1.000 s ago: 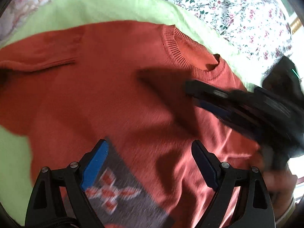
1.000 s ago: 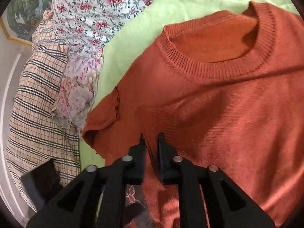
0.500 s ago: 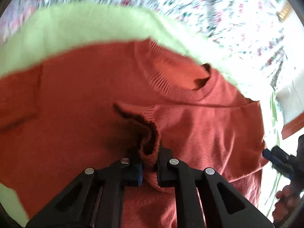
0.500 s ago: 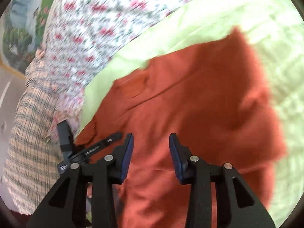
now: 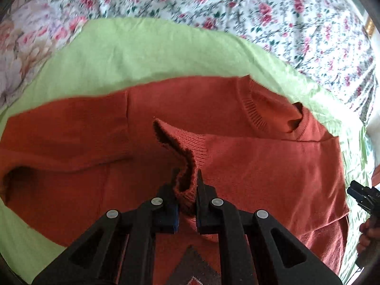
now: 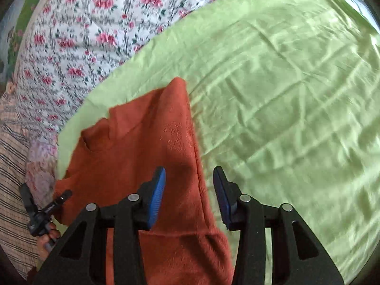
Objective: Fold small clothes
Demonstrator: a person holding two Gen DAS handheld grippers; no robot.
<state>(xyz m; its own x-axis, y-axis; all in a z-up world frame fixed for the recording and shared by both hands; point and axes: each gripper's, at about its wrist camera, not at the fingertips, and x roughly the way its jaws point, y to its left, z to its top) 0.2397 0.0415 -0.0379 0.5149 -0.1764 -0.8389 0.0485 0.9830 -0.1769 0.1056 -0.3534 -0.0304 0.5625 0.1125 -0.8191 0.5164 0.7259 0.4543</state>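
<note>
A rust-orange knit sweater [image 5: 237, 156] lies spread on a light green sheet [image 5: 142, 54], its ribbed round neckline [image 5: 258, 116] toward the far right in the left wrist view and one sleeve [image 5: 64, 137] stretched out to the left. The other sleeve is folded across the chest, and its ribbed cuff [image 5: 187, 166] stands up in a curl between the fingers of the left hand-held gripper [image 5: 186, 190], which is clamped tight on that cuff. Just below this gripper, at the bottom edge of the picture, a grey patterned patch [image 5: 192, 270] shows on the sweater front. In the right wrist view the sweater [image 6: 152, 142] runs up the left-centre of the frame with its side edge lying between the fingers of the right hand-held gripper [image 6: 188, 194]; the blue pads [image 6: 156, 197] stand wide apart and grip nothing, above the fabric. The green sheet [image 6: 296, 95], creased, fills the right of that view. Beyond the sheet lies a white bedspread with pink roses [image 5: 261, 7], and a checked cloth [image 6: 11, 171] shows at the far left of the right wrist view.
</note>
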